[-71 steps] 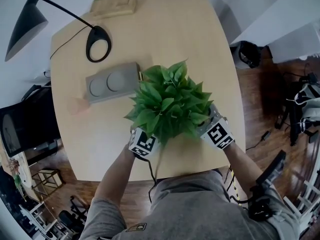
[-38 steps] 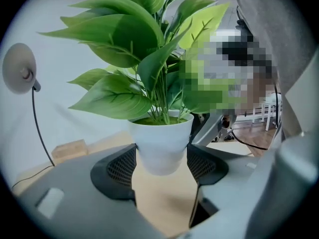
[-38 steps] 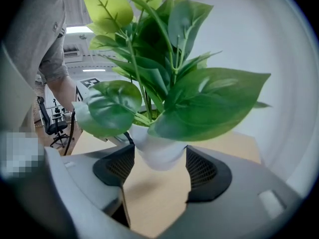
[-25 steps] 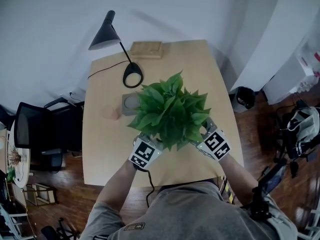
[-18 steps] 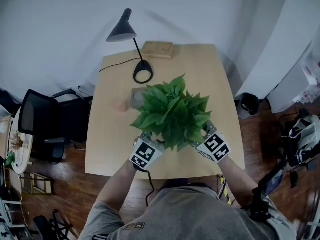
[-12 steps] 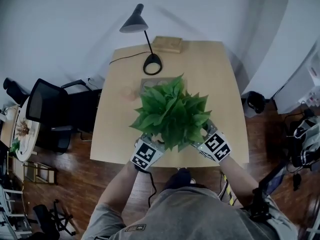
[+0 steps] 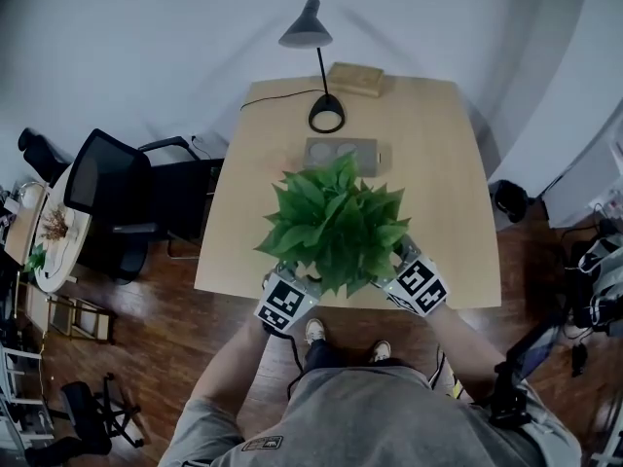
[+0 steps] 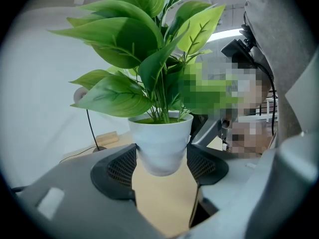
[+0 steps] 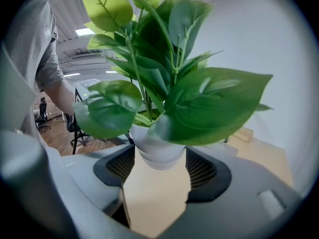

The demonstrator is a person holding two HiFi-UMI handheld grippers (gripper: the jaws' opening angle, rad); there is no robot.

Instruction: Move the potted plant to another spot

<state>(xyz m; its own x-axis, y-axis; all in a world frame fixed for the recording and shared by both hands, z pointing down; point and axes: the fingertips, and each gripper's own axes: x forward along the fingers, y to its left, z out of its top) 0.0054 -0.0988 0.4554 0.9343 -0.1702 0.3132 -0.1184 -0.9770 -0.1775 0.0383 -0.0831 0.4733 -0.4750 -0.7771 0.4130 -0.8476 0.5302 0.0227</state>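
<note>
I hold the potted plant (image 7: 334, 224) in the air above the near edge of the table (image 7: 438, 202). Open tabletop lies between it and the grey tray (image 7: 341, 151) and lamp (image 7: 326, 113) at the far end. The jaws of my left gripper (image 8: 162, 166) and right gripper (image 9: 159, 167) stand partway apart, clamped on the white pot (image 8: 160, 141) from opposite sides.

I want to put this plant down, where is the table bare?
The pale wooden table is bare along its left side and its right side, flanking the grey slab with two round dents. The far middle is crowded: that slab, the black desk lamp and a wooden block. The green leafy plant in a white pot hides the near middle.
</note>
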